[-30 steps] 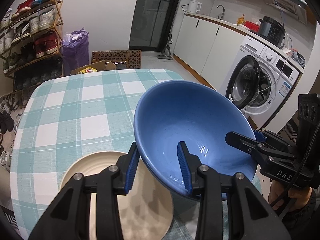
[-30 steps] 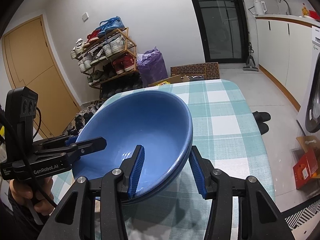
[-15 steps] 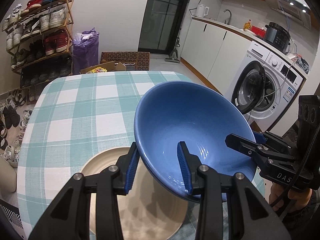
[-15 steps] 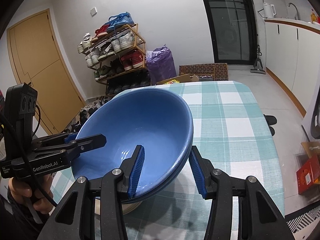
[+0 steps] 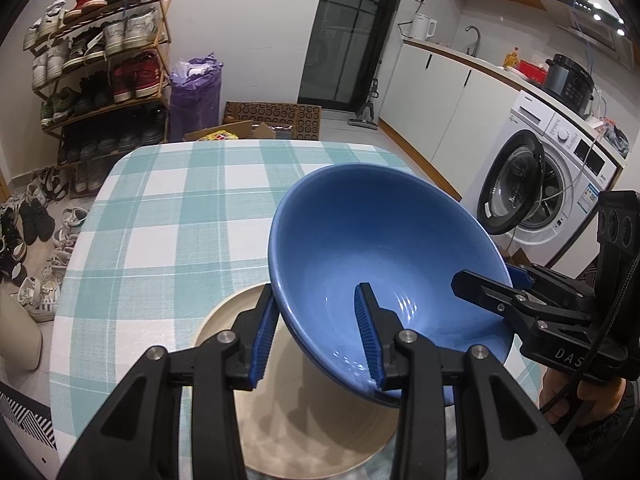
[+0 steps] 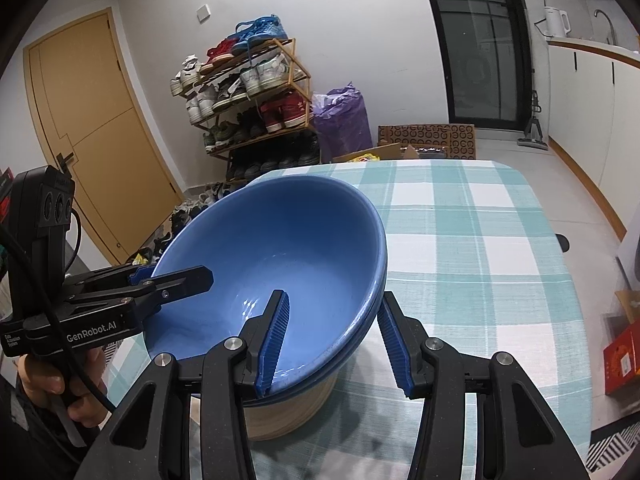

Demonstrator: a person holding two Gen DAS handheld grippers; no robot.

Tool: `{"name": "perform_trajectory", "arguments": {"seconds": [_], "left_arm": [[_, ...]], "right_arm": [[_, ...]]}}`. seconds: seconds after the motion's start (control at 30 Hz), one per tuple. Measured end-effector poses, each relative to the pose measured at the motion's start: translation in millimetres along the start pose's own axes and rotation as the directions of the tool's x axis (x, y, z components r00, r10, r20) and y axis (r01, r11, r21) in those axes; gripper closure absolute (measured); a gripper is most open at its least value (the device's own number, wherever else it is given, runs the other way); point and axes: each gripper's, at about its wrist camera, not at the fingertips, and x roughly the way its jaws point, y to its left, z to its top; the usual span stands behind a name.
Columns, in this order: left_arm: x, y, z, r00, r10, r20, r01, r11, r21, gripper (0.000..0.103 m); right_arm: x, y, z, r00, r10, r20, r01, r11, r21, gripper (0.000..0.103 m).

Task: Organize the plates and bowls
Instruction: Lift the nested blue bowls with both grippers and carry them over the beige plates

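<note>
I hold a large blue bowl tilted in the air between both grippers. My left gripper is shut on its near rim, one pad inside and one outside. On the opposite rim my right gripper is shut the same way. Each gripper shows in the other's view: the right gripper at the bowl's right edge, the left gripper at its left edge. Directly under the bowl a cream plate rests on the checked tablecloth, partly hidden by it.
The teal and white checked table stretches ahead of the bowl. Beyond it stand a shoe rack, a purple bag and cardboard boxes. A washing machine and kitchen counter are to the right, a wooden door to the left.
Both grippers have carried the blue bowl sideways across the table, so the cream plate now lies more squarely beneath it. The grips on the rim are unchanged.
</note>
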Motion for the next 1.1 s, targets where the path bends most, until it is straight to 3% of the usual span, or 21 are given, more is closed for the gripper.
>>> {"name": "perform_trajectory", "arguments": {"seconds": [1.1], "left_arm": [[-5.3,49.1,-33.6,0.997,0.074,-0.032,-0.076,0.994,-0.08,0.066]], "right_arm": [[41.4,43.8,-17.9,0.994,0.077,-0.076,-0.081,0.995,-0.052,0.055]]}}
